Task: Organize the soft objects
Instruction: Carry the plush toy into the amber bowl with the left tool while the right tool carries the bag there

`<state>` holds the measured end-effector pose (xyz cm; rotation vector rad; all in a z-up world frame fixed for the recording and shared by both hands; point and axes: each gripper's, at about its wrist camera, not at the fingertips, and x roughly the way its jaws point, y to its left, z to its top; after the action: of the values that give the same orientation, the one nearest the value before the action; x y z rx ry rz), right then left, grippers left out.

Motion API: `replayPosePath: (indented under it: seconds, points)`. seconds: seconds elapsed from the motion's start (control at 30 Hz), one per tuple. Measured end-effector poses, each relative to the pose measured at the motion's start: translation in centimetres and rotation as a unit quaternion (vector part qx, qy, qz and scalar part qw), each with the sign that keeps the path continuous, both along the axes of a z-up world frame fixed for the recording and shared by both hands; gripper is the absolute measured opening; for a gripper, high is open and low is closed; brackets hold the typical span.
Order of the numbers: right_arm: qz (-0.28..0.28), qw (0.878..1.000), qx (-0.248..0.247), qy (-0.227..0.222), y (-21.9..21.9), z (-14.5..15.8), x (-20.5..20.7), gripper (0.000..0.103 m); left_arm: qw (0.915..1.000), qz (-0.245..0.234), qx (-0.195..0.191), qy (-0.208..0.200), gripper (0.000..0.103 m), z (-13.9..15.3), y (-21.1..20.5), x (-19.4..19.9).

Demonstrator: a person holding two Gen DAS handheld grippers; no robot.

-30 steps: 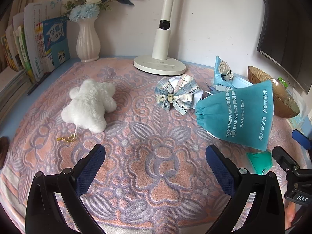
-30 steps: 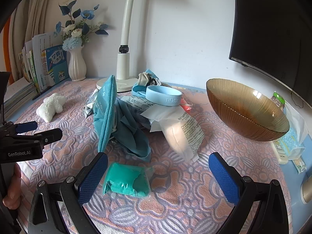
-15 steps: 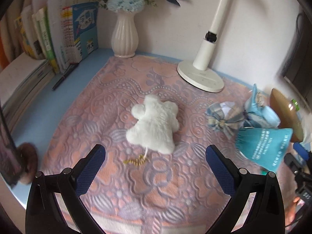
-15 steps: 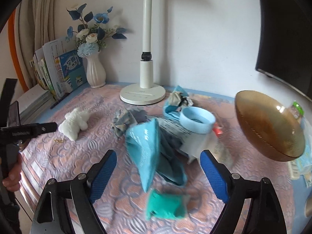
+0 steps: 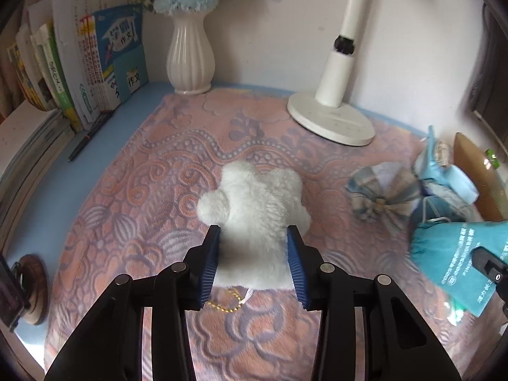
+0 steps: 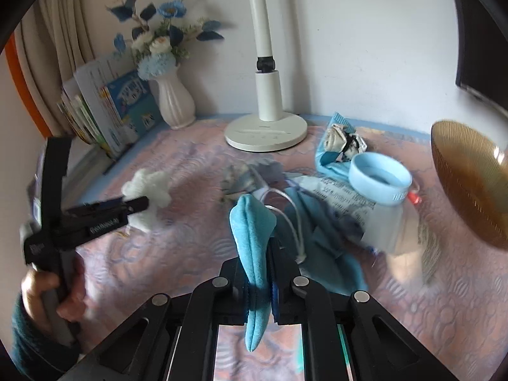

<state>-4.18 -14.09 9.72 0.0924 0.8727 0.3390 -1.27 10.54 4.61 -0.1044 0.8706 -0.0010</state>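
Right gripper [image 6: 258, 281]: clamped on the blue drawstring bag [image 6: 254, 241], which is held upright between the pads.
Left gripper [image 5: 254, 263]: closed against both flanks of the white plush toy [image 5: 254, 219], which lies on the patterned mat [image 5: 152, 190].
Gold chain [image 5: 227, 304]: seen beneath the toy.
Plaid bow [image 5: 381, 197]: lying further right.
Lamp base [image 5: 330, 123], vase [image 5: 190, 54]: set at the back.

Plain white wall [image 6: 349, 47] behind. Blue desktop [image 5: 47, 197] under pink-and-lavender embossed floral mat [image 5: 152, 190]. Cream pleated curtain [image 6: 63, 31] far left. Dark monitor edge [image 6: 482, 47] upper right. Soft daylight.
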Motion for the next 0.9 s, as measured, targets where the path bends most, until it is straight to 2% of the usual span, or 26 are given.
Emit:
replayPosePath:
  seconds: [0.07,0.13,0.2,0.37,0.47,0.5,0.53,0.6,0.73,0.77,0.8,0.9]
  points:
    - [0.004,0.998,0.053,0.019,-0.3,0.5,-1.5,0.009,0.9999,-0.006,-0.01,-0.01,0.038,0.6,-0.3,-1.4]
    - [-0.001,0.997,0.077,0.024,-0.4,0.6,-3.1,0.009,0.9996,-0.01,-0.021,-0.014,0.038,0.8,-0.6,-2.7]
    - [-0.002,0.996,0.079,0.037,-0.3,0.0,-4.8,0.009,0.9992,-0.013,-0.036,-0.013,0.038,0.5,-1.0,-3.5]
    - [0.015,0.988,0.064,0.14,-1.0,-4.2,-7.2,0.011,0.9984,-0.019,-0.053,-0.002,0.038,-1.3,-1.9,-4.5]
    - [0.032,0.987,0.037,0.15,-2.6,-5.0,-9.0,0.017,0.9982,-0.018,-0.055,-0.013,0.038,-2.0,-1.9,-4.6]
    - [0.032,0.988,0.029,0.146,-3.3,-4.9,-9.6,0.025,0.998,-0.018,-0.058,-0.015,0.038,-2.0,-1.8,-4.7]
    - [0.028,0.99,0.02,0.14,-4.1,-4.7,-10.1,0.04,0.9979,-0.019,-0.06,-0.017,0.038,-1.9,-1.7,-4.7]
    - [0.013,0.993,0.005,0.115,-5.6,-3.9,-10.9,0.064,0.9975,-0.021,-0.064,-0.02,0.039,-2.1,-1.5,-4.7]
    - [0.015,0.997,-0.017,0.071,-7.1,-1.9,-10.8,0.074,0.9971,-0.022,-0.069,-0.023,0.039,-2.2,-1.4,-4.8]
    - [0.018,0.997,-0.02,0.069,-6.9,-1.7,-10.5,0.078,0.9972,-0.022,-0.067,-0.024,0.039,-2.3,-1.4,-4.9]
    - [0.024,0.997,-0.022,0.07,-6.6,-1.7,-10.2,0.086,0.9974,-0.022,-0.064,-0.026,0.039,-2.3,-1.5,-4.9]
    - [0.052,0.995,-0.019,0.084,-4.3,-2.6,-9.6,0.088,0.9982,-0.021,-0.047,-0.03,0.039,-2.3,-1.9,-5.1]
